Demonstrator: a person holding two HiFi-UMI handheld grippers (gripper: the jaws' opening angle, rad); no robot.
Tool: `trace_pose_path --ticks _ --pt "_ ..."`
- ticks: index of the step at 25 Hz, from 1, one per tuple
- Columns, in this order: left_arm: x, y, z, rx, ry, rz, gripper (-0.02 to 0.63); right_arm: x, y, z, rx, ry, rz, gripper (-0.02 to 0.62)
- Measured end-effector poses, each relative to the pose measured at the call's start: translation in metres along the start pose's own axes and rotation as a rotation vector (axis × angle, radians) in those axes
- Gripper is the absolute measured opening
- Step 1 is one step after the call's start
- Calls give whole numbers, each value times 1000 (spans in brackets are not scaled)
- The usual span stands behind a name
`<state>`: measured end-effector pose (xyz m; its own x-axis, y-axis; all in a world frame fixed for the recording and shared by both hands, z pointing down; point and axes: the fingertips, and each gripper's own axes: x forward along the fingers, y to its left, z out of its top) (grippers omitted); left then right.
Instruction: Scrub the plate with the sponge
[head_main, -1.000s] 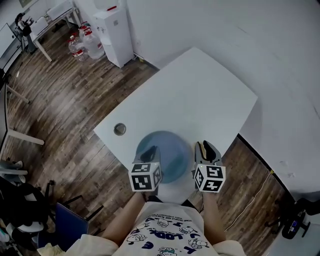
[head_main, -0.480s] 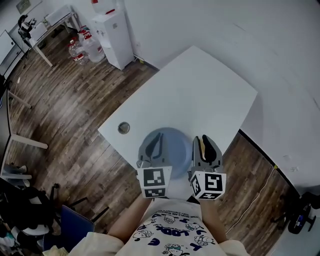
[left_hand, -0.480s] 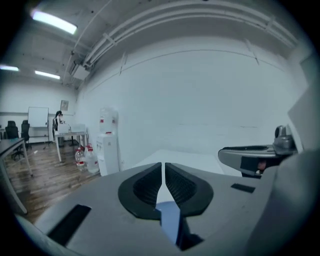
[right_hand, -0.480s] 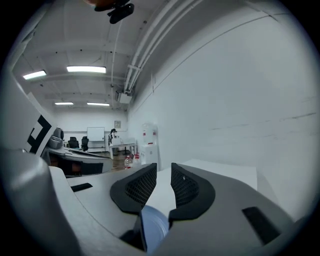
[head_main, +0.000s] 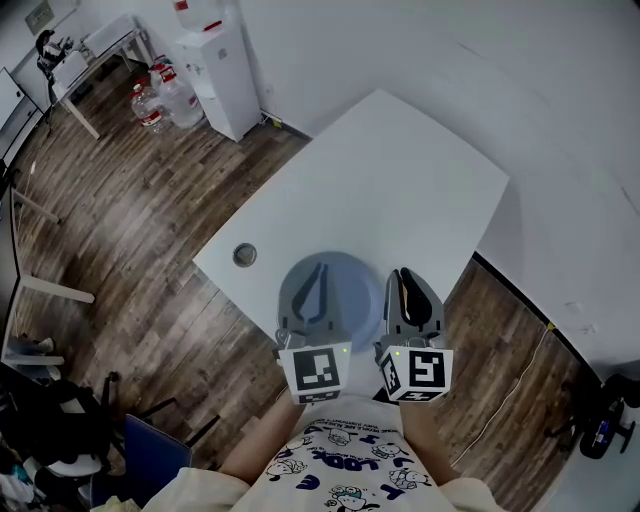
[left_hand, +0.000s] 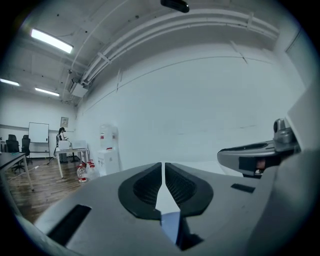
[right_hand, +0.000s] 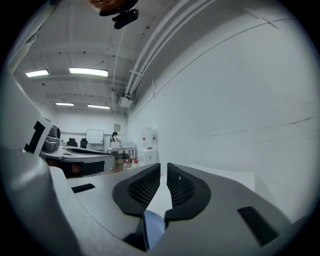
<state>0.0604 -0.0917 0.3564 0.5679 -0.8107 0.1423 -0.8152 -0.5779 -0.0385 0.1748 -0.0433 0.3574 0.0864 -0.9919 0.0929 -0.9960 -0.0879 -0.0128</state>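
Observation:
A round blue-grey plate (head_main: 350, 290) lies on the white table (head_main: 400, 180) near its front edge. I see no sponge in any view. My left gripper (head_main: 319, 269) hovers over the plate's left half and points level toward the far wall. Its jaws have just been closing and now stand shut, with nothing between them. My right gripper (head_main: 402, 273) hangs above the plate's right rim, also level and shut, with nothing in it. The left gripper view shows the left gripper (left_hand: 163, 166) above a sliver of the plate (left_hand: 170, 226). In the right gripper view the right gripper (right_hand: 163, 167) sits over the plate (right_hand: 152, 227).
A round grommet hole (head_main: 244, 255) sits in the table left of the plate. A white water dispenser (head_main: 215, 65) and water bottles (head_main: 150, 100) stand on the wooden floor at the far left. A white wall rises behind the table.
Both grippers have risen toward the camera and drawn back toward me. The left one has rolled, so its marker cube now faces up. The plate has stayed in place.

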Motion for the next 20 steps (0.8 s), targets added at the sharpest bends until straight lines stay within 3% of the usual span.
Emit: trace_pose_path --ticks 20 --pt "12 -23 6 60 -16 -68 29 -3 -16 6 -2 -12 -69 46"
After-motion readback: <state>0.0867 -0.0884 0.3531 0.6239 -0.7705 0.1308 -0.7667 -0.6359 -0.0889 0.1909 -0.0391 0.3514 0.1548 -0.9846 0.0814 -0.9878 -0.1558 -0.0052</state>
